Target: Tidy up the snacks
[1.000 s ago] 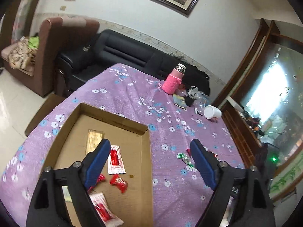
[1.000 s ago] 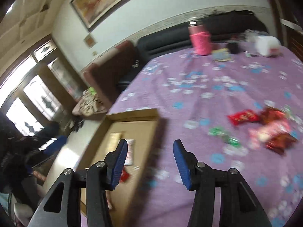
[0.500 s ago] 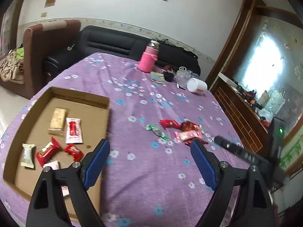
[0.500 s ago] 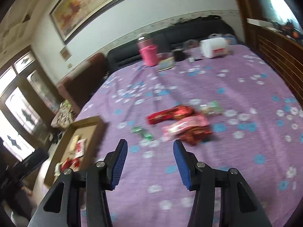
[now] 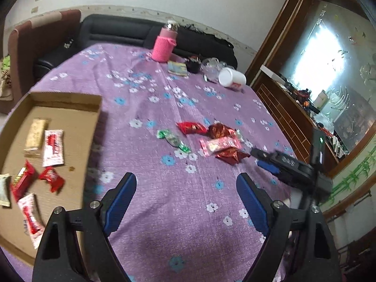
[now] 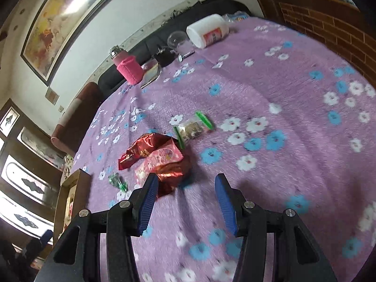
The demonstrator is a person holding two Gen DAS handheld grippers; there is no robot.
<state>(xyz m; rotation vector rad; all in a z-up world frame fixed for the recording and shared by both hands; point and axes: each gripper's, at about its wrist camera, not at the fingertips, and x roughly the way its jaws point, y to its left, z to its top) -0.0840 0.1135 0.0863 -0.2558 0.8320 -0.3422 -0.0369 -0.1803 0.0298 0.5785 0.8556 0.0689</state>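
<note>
A shallow cardboard box (image 5: 70, 98) lies at the left of the purple flowered tablecloth and holds several snack packets (image 5: 52, 146). A loose pile of snacks lies mid-table: a red packet (image 5: 191, 127), a pink packet (image 5: 221, 145), dark red foil packets (image 5: 231, 154) and green candies (image 5: 174, 139). My left gripper (image 5: 185, 188) is open and empty above the cloth. My right gripper (image 6: 184, 184) is open and empty just short of the dark red foil packet (image 6: 172, 172); it also shows in the left wrist view (image 5: 265, 158). A green-edged clear packet (image 6: 191, 129) lies beyond.
At the table's far end stand a pink-sleeved bottle (image 5: 164, 47), a booklet (image 5: 177, 68), a glass jar (image 5: 211, 64) and a tipped white tub (image 5: 231, 78). A black sofa (image 5: 122, 30) is behind, a wooden cabinet (image 5: 282, 110) to the right.
My left gripper has swung from over the box toward the table's middle. My right gripper has moved right and down toward the snack pile, now close to the foil packet. Both stayed open.
</note>
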